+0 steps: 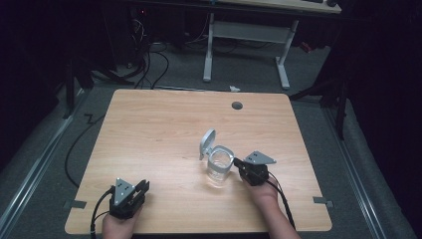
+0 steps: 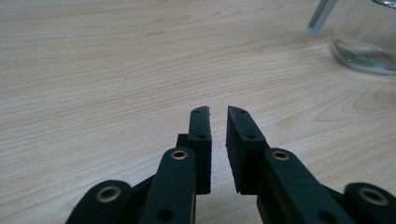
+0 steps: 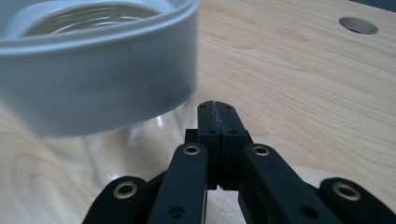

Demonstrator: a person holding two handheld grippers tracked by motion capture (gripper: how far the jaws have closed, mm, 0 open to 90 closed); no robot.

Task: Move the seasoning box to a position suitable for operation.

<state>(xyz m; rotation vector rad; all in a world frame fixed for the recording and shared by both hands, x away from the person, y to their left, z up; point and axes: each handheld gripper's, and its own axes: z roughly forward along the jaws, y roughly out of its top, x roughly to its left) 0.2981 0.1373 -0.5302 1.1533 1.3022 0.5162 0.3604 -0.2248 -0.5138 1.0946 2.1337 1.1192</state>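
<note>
A clear jar stands right of centre on the table, its grey flip lid swung up and open on the far-left side of the grey collar. The right gripper sits just beside the jar's right side, jaws pressed together on nothing. The left gripper rests well apart near the front-left edge, jaws parted by a narrow gap, empty. Judged from this, the opening appears done; whether filling or closing is left cannot be told.
</note>
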